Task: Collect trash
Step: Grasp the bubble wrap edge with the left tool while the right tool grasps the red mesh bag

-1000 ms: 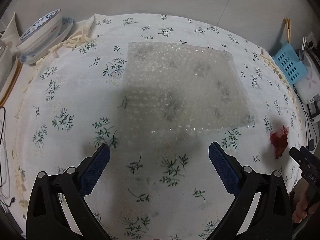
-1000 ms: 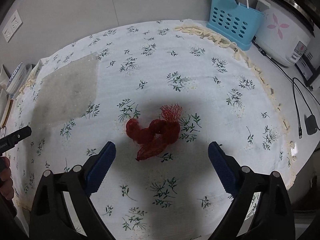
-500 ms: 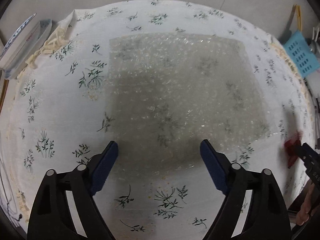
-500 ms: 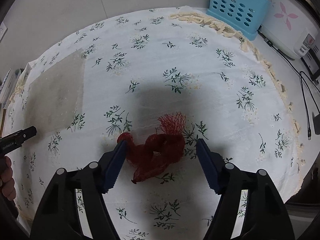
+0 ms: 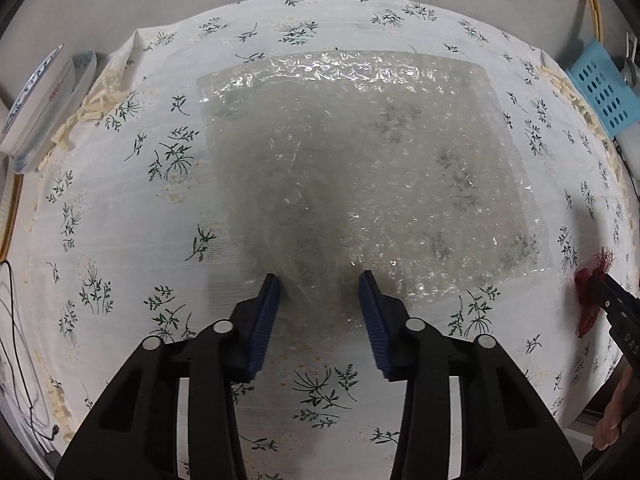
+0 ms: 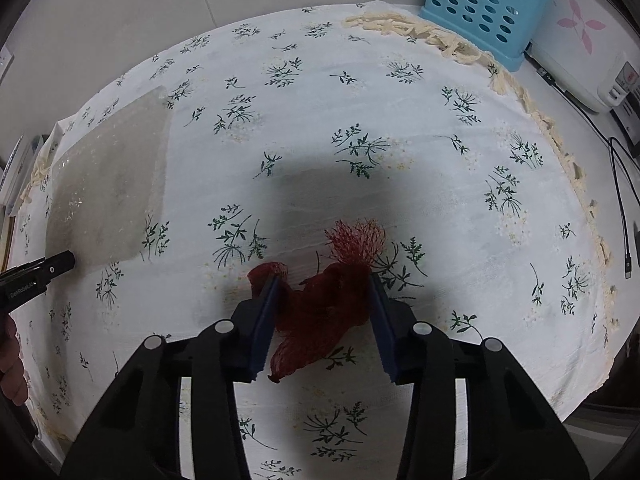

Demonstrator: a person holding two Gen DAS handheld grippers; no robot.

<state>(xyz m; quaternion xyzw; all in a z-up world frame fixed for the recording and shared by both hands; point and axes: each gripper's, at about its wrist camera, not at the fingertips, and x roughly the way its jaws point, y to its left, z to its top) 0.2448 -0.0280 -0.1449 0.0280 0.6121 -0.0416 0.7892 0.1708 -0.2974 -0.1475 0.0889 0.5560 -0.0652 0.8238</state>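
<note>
A clear sheet of bubble wrap (image 5: pixel 360 168) lies flat on the floral tablecloth (image 5: pixel 120 208). My left gripper (image 5: pixel 319 286) is down on its near edge, jaws half closed with the wrap bunching between the blue pads. A crumpled red mesh net (image 6: pixel 320 312) lies on the cloth. My right gripper (image 6: pixel 323 284) straddles it, jaws half closed, pads touching its sides. The net (image 5: pixel 588 292) shows at the right edge of the left wrist view, and the bubble wrap (image 6: pixel 108 188) at the left of the right wrist view.
A blue perforated basket (image 6: pixel 480 8) and a white rice cooker (image 6: pixel 580 40) stand at the back right. Black cables (image 6: pixel 624 208) lie off the right edge. Stacked dishes (image 5: pixel 36 104) sit at the left. A cream fringe (image 6: pixel 420 32) borders the cloth.
Both grippers moved down and forward onto their objects and narrowed their jaws: the left onto the bubble wrap's near edge, the right around the red net.
</note>
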